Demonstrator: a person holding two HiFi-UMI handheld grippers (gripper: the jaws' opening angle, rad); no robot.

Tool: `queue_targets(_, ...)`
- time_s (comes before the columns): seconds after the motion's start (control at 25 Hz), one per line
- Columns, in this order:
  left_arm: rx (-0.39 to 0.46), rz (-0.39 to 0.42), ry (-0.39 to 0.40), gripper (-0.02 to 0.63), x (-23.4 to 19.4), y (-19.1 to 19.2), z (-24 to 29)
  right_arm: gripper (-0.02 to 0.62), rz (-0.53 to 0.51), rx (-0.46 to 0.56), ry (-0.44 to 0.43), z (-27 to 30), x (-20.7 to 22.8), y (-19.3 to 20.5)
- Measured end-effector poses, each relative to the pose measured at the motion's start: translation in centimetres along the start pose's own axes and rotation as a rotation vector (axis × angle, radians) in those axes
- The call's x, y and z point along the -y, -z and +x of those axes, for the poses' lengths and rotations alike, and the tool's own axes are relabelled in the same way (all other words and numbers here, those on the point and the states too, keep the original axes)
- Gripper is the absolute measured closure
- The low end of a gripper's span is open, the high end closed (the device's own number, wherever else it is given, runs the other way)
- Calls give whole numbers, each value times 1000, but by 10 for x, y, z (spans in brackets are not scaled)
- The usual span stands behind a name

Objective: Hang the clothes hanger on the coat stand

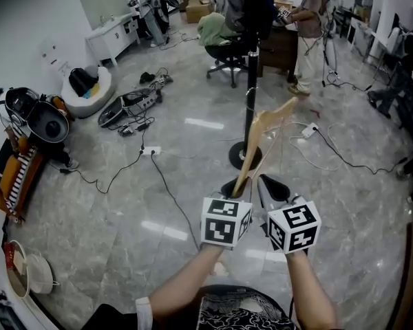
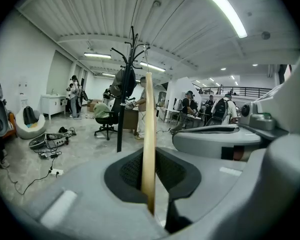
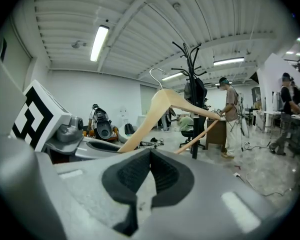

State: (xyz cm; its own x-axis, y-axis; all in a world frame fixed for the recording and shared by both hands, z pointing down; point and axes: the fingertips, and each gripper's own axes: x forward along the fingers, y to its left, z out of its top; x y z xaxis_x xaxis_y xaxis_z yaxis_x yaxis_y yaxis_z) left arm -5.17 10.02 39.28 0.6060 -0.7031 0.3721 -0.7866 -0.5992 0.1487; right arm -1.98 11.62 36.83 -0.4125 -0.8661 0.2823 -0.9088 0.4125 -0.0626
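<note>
The left gripper (image 1: 233, 186) pinches the lower end of one arm of the wooden clothes hanger (image 1: 263, 137), which shows edge-on between its pads in the left gripper view. The right gripper (image 1: 272, 184) sits just beside it, jaws pressed together at the tips with nothing between them. From the grip, the hanger slants up and away, ahead of the right gripper and to its left, apart from it, with its metal hook at the top. Beyond stands the black coat stand (image 1: 252, 67) with a dark bag hanging from it; the hanger is not on its hooks. Farther off are an office chair (image 1: 226, 55) and a standing person (image 1: 308, 26).
</note>
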Motion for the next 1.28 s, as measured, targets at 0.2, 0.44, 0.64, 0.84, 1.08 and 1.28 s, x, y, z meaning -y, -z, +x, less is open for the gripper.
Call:
queue_targets(0.2,-5,3,32,563,-27,-6,8,595,2,-8,30,26,-8,-6)
queue_targets(0.44,-13,18,77,563,-39,-7,14,595,14,-14,74,40,-8,-7)
queue_targets(0.64,-15,14,100,563,-49,-5,15,595,17,-26,92,50,-14,-3)
queue_targets(0.84,-21,21,117,563,-51,-3,18,595,25,-26,109,53,-12,-2)
queue_targets(1.08,-19,25,121,563,-55,-3,29,595,27,-32,109,64,-4,1)
queue_targets(1.28,-23,25,113,563,-65,-9,46,595,29,-24,100,80,8,-4)
